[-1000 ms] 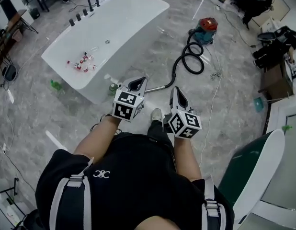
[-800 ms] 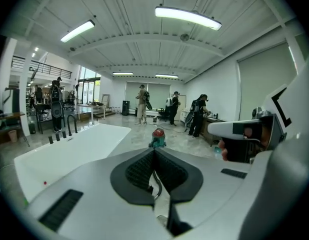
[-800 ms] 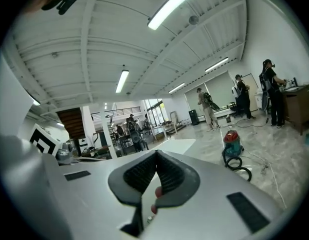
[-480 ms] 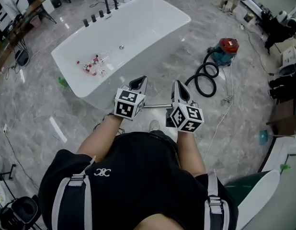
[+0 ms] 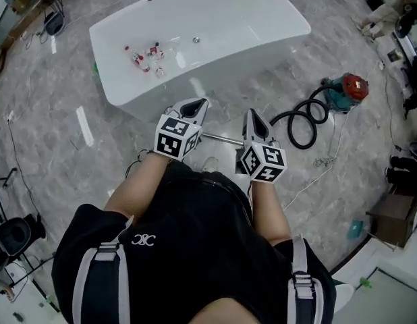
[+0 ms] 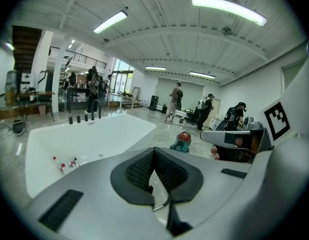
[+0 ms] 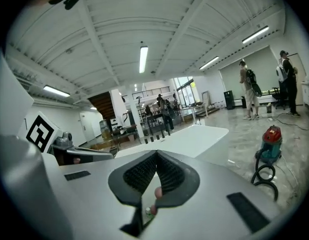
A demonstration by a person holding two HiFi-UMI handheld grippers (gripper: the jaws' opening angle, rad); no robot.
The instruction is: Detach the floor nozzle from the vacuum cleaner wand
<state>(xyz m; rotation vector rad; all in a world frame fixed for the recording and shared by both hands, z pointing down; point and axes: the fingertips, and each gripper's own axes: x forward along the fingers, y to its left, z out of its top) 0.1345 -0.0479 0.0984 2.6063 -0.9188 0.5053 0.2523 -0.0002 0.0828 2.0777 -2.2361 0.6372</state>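
Two grippers: left gripper and right gripper, one in each of the person's hands, side by side and apart, held out over the floor.
Left grip: clenched, pads pressed together with nothing between them.
Right grip: clenched the same way, also empty.
Task thing: the wand is a thin metal tube lying on the floor, showing in the gap between the two grippers and lower than both. Neither gripper holds it.
Nozzle end: the floor nozzle cannot be made out. The wand's left end passes out of sight behind the left gripper.
Right of the wand: a black hose lies coiled on the floor and runs on to the vacuum cleaner, a teal canister with a red top.
Beyond the grippers: a white bathtub stands on the floor, its near side close to the wand. Some small red and white items lie inside it toward its left end.
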